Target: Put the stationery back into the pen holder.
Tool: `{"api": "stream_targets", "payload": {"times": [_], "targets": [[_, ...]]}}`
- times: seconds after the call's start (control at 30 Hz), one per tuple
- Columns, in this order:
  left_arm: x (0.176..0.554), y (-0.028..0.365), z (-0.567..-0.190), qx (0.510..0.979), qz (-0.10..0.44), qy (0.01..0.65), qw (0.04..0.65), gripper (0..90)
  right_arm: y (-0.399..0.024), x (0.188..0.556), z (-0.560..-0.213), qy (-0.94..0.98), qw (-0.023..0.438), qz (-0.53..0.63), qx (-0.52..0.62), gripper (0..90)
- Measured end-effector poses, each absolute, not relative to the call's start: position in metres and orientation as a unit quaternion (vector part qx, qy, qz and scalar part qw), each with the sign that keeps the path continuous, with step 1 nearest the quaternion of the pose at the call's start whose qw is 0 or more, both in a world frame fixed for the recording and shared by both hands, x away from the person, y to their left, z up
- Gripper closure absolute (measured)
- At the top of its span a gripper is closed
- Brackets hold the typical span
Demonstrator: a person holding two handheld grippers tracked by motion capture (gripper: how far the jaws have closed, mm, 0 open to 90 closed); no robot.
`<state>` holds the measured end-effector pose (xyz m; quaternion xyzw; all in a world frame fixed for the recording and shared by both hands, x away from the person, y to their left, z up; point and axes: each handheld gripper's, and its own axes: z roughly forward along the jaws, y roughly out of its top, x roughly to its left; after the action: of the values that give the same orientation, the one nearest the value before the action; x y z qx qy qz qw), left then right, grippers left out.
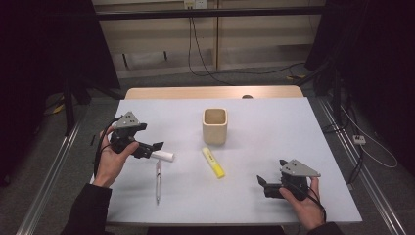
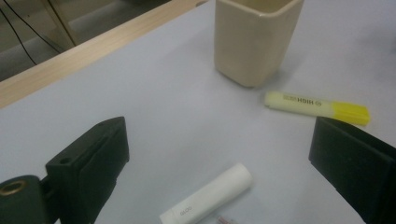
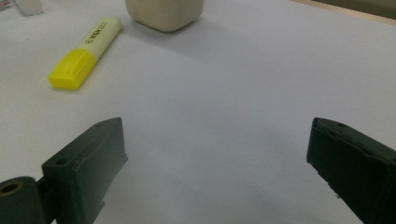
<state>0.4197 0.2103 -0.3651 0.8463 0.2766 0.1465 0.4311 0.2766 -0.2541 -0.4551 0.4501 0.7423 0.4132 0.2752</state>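
A beige square cup (image 1: 214,126) stands mid-table. In front of it lies a yellow highlighter (image 1: 213,162); to the left are a white tube (image 1: 163,156) and a slim white pen (image 1: 158,181). My left gripper (image 1: 152,149) is open, its jaws just left of the tube's end. In the left gripper view the tube (image 2: 210,196) lies low between the wide-apart jaws of that gripper (image 2: 219,140), with the highlighter (image 2: 317,107) and cup (image 2: 254,39) beyond. My right gripper (image 1: 264,186) is open near the front right, over bare table (image 3: 217,140); the highlighter (image 3: 86,51) and cup (image 3: 163,11) lie ahead.
The pale table top (image 1: 274,147) has a wooden strip (image 1: 210,92) along its far edge. Cables run over the floor behind and to the right. Dark stands flank the table on both sides.
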Motion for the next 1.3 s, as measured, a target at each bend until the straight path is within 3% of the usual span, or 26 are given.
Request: {"api": "stream_targets", "payload": {"times": [0.43,0.6,0.73,1.27,1.3], "targets": [[0.430,0.209,-0.372,0.863,0.128,0.281,0.400,6.7,-0.255,0.274,-0.455,0.743,0.272,0.418,0.445,3.9],[0.438,0.208,-0.377,0.873,0.096,0.297,0.376,8.1,-0.254,0.275,-0.456,0.746,0.273,0.415,0.444,4.1],[0.442,0.199,-0.377,0.888,0.106,0.272,0.356,10.5,-0.255,0.277,-0.455,0.743,0.273,0.414,0.449,4.2],[0.459,0.186,-0.393,0.907,0.060,0.245,0.338,12.9,-0.254,0.276,-0.456,0.744,0.270,0.416,0.447,4.2],[0.461,0.186,-0.393,0.915,0.064,0.222,0.330,12.9,-0.254,0.276,-0.456,0.745,0.270,0.416,0.447,4.2]]}}
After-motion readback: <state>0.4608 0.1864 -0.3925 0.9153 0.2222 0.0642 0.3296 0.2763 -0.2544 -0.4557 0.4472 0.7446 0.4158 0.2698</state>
